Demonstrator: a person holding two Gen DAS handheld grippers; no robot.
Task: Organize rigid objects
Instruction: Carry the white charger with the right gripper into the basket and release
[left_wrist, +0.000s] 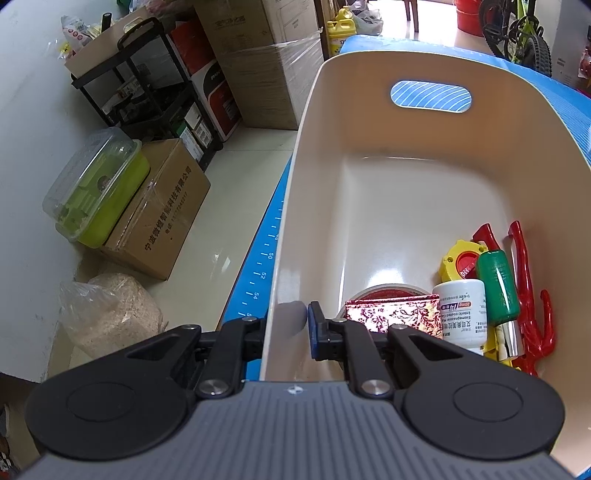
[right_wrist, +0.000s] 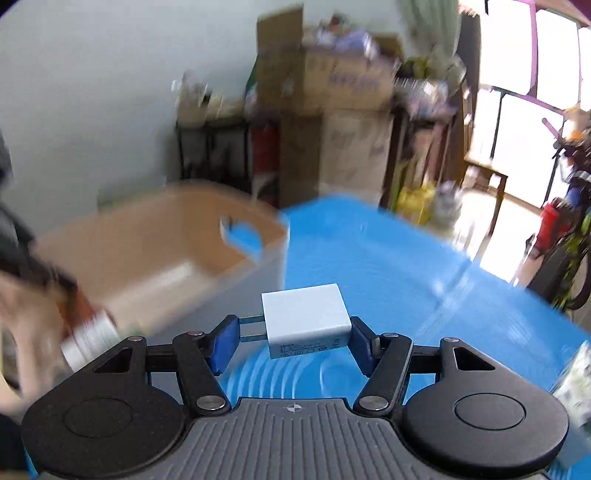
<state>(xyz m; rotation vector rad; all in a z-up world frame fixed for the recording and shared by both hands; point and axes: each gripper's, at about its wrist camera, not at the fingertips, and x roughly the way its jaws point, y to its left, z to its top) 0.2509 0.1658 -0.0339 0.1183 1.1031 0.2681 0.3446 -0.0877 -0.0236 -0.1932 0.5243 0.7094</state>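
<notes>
Your left gripper (left_wrist: 286, 325) straddles the near-left wall of the cream plastic bin (left_wrist: 295, 221), low in the left wrist frame: one finger outside, the blue pad (left_wrist: 314, 328) inside, closed onto the wall so the bin is steadied. Inside, at the lower right of that frame, lie a red patterned foil box (left_wrist: 393, 314) over a tape roll (left_wrist: 384, 290), then a white pill bottle (left_wrist: 460, 314), a yellow toy gear (left_wrist: 458, 260), a green cylinder (left_wrist: 496, 288) and red plastic toy pliers (left_wrist: 528, 288).

In the right wrist frame the background is smeared, so detail there is unreliable. The bin (right_wrist: 159, 240) sits at centre left on the blue mat (right_wrist: 388, 266). Your right gripper (right_wrist: 295, 339) is clamped on a small white plug-in charger block (right_wrist: 308, 319) at lower centre; the left pad (right_wrist: 221, 341) bears on its metal prongs (right_wrist: 253, 328), the right pad on the casing end.

The charger looks light, stiff and smooth-sided. Judging by this grip, the prongs give a narrow, slippery contact, so it could pivot; the flat broad faces would be the surer hold. It should tolerate a short drop into the bin's open far end.
</notes>
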